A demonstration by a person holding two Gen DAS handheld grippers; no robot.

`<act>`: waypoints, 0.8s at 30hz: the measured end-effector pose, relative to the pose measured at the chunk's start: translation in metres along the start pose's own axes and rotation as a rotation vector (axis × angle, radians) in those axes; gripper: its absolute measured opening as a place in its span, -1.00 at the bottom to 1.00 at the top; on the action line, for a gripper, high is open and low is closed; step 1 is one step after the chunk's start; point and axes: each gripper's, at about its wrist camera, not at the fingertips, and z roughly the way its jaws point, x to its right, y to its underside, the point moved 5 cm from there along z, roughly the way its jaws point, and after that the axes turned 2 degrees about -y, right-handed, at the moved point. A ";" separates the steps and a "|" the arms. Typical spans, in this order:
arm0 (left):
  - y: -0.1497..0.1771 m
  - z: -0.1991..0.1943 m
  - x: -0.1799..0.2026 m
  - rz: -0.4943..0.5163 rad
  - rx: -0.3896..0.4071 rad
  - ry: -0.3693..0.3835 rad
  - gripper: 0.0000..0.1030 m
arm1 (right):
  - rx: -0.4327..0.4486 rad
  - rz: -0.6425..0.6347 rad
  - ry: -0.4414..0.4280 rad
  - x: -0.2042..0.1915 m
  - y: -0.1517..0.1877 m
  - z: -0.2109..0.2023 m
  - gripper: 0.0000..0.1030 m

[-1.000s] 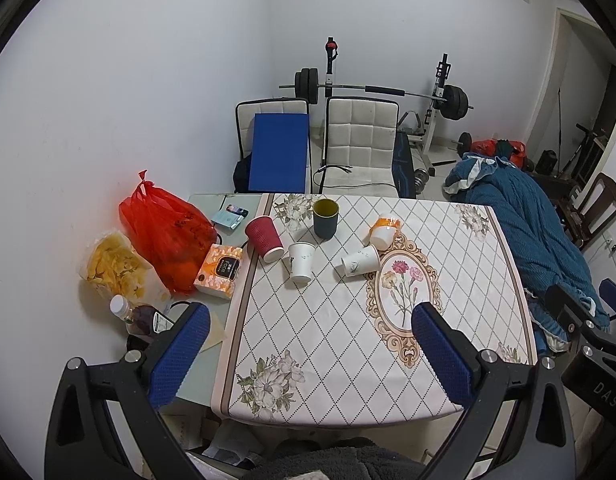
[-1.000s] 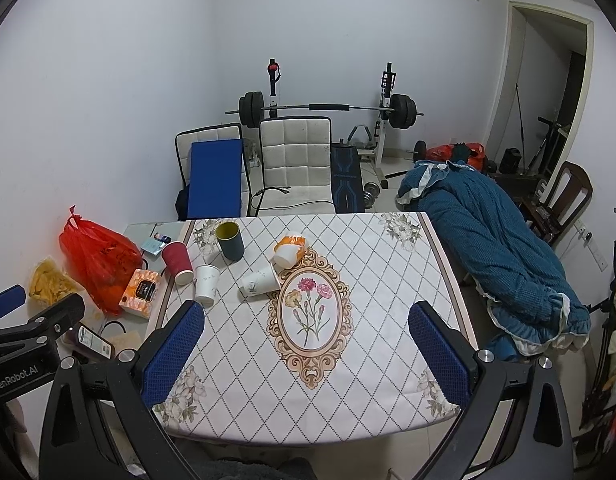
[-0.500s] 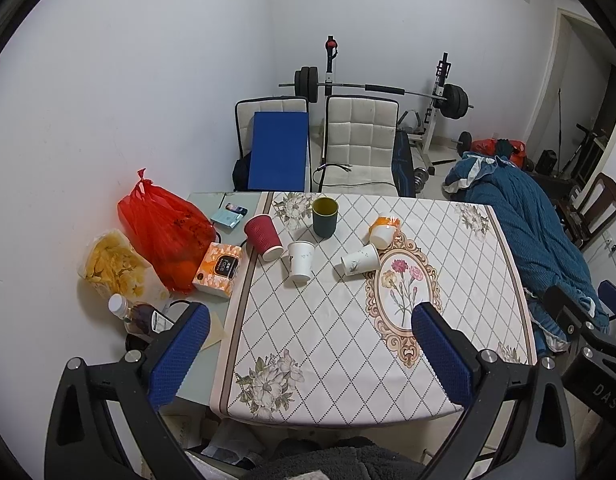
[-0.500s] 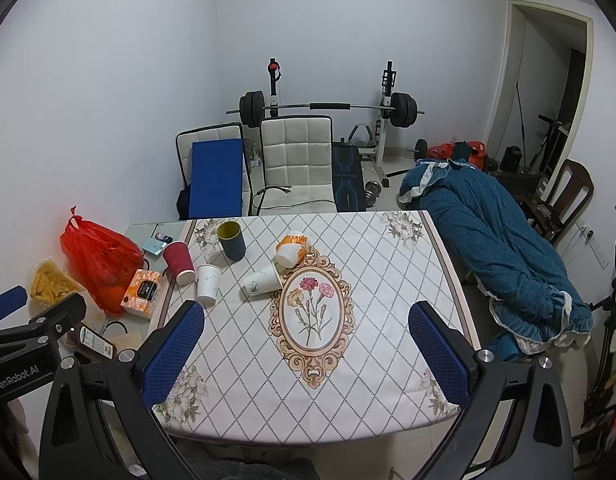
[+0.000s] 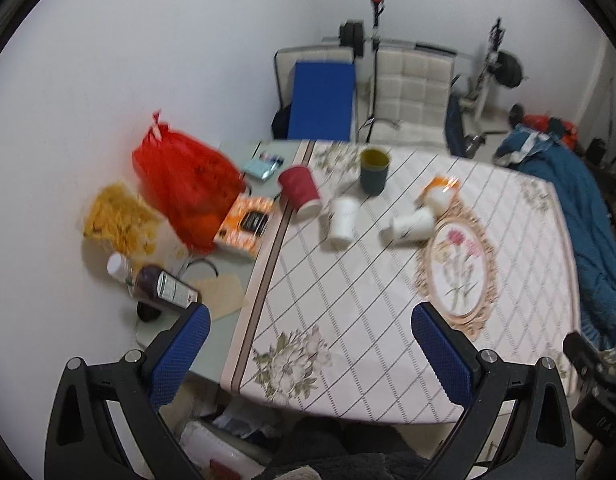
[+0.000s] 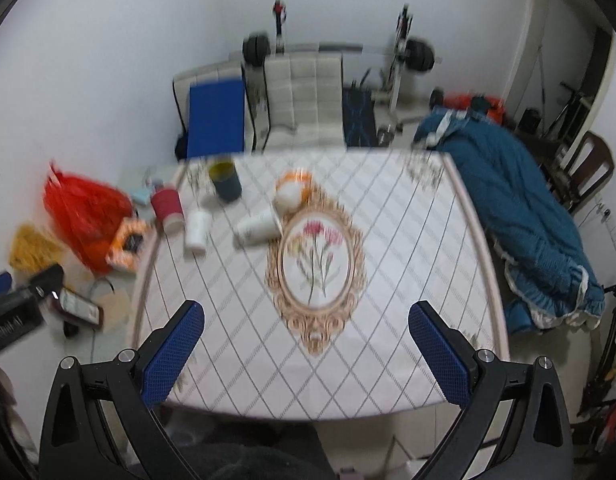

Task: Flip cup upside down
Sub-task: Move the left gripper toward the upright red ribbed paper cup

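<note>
so both tools are hanging back over the near edge of the counter [image 6: 388, 216] with the cups way out ahead, nothing touched yet. left tool [image 5: 308, 344] has its blue pads spread wide apart with nothing between them, same for the right tool [image 6: 305, 342], wide apart and empty

what matters for the reach: the cups sit ahead and a bit left of the left tool, and ahead and clearly off to the left of the right tool. so I'd say the left one is nearer and has the straighter line in

count, five cups total:
- green cup [image 5: 374, 171] standing upright, mouth up, farthest out
- red cup [image 5: 299, 190] tipped on its side, leftmost, right by the cloth's left border
- white cup [image 5: 343, 220] just beside the red one; blur makes it hard to say if it's upright or flipped
- second white cup [image 5: 412, 225] lying on its side, long axis running roughly left-right across the tool's view, mouth seemingly toward the flower oval
- orange cup [image 5: 439, 195] also on its side, just past that one

off the cloth, further left of the tools: one red bag [image 5: 185, 184], one yellow bag [image 5: 117, 216], one orange box [image 5: 245, 226], one bottle [image 5: 155, 284]

my guess is the upright green one is the obvious flip candidate, but the task doesn't say which
</note>
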 end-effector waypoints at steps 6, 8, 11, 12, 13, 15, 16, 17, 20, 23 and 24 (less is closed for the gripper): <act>0.009 0.053 -0.006 -0.019 -0.107 -0.044 1.00 | -0.177 -0.045 -0.010 0.004 0.036 0.091 1.00; 0.009 0.070 -0.006 -0.023 -0.142 -0.047 1.00 | -0.233 -0.055 -0.019 0.003 0.048 0.115 1.00; 0.003 0.095 -0.007 -0.020 -0.172 -0.055 1.00 | -0.289 -0.071 -0.022 -0.002 0.061 0.143 1.00; 0.001 0.104 -0.008 -0.021 -0.182 -0.054 1.00 | -0.306 -0.074 -0.022 -0.004 0.064 0.152 1.00; -0.003 0.113 -0.008 -0.020 -0.192 -0.050 1.00 | -0.321 -0.073 -0.028 -0.007 0.067 0.161 1.00; -0.010 0.130 -0.011 -0.020 -0.211 -0.035 1.00 | -0.347 -0.075 -0.016 -0.010 0.068 0.176 1.00; -0.015 0.139 -0.012 -0.021 -0.223 -0.030 1.00 | -0.357 -0.074 -0.016 -0.013 0.067 0.180 1.00; -0.022 0.150 -0.014 -0.018 -0.235 -0.028 1.00 | -0.365 -0.069 -0.011 -0.015 0.066 0.190 1.00; -0.042 0.177 -0.019 -0.019 -0.260 -0.022 1.00 | -0.403 -0.048 0.003 -0.019 0.059 0.210 1.00; -0.068 0.209 -0.027 -0.036 -0.286 -0.012 1.00 | -0.427 -0.029 0.013 -0.025 0.047 0.229 1.00; -0.075 0.218 -0.029 -0.043 -0.292 -0.005 1.00 | -0.431 -0.024 0.019 -0.028 0.043 0.235 1.00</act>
